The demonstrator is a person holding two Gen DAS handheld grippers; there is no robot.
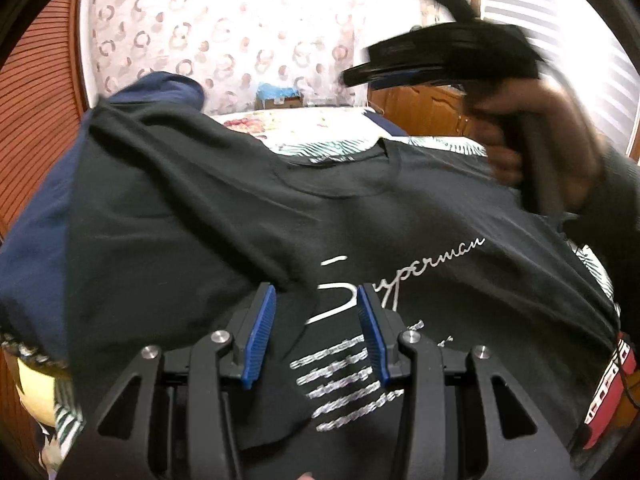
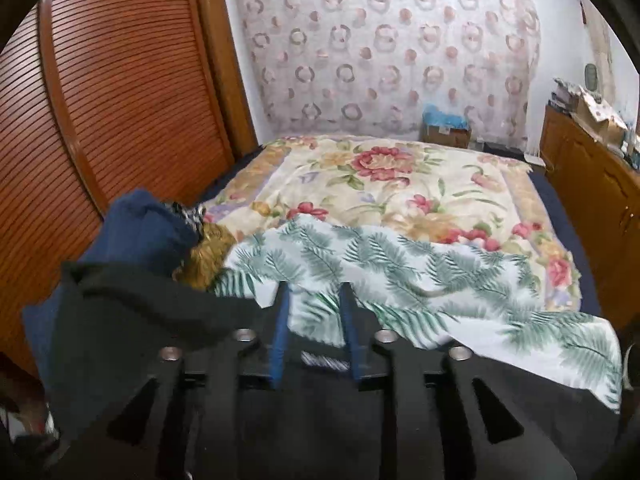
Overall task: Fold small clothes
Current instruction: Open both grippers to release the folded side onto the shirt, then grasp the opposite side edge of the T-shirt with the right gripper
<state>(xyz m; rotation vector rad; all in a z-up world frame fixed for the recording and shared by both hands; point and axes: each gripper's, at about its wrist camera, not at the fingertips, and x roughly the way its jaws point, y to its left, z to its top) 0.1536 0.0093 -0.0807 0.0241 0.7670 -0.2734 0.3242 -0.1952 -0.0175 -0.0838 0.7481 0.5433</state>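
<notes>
— Where are the two tongs?

— The left tongs [image 1: 316, 332] hang low over the black shirt [image 1: 280, 216], fingers apart and holding nothing; the white print lies between the blue pads [image 1: 262, 336]. The right tongs [image 2: 314, 332] are held by a hand [image 1: 536, 148] above the shirt's far right side, blurred in the left view. In their own view the fingers stand apart over the shirt's edge, and nothing is between them.

— And the shirt?

— It lies spread on the bed [image 2: 400, 184], front up, collar to the far side. Under it is a white cloth with green leaves [image 2: 440, 280], and under that a flowered blanket.

— What is the room like?

— A brown slatted door [image 2: 120, 100] is on the left, a patterned curtain [image 2: 380, 48] behind the bed, a wooden cabinet [image 2: 592, 200] on the right.

— Anything in the way?

— A blue garment [image 2: 140, 228] is heaped at the left, touching the shirt's sleeve. A small box [image 2: 446, 128] stands beyond the bed.
</notes>
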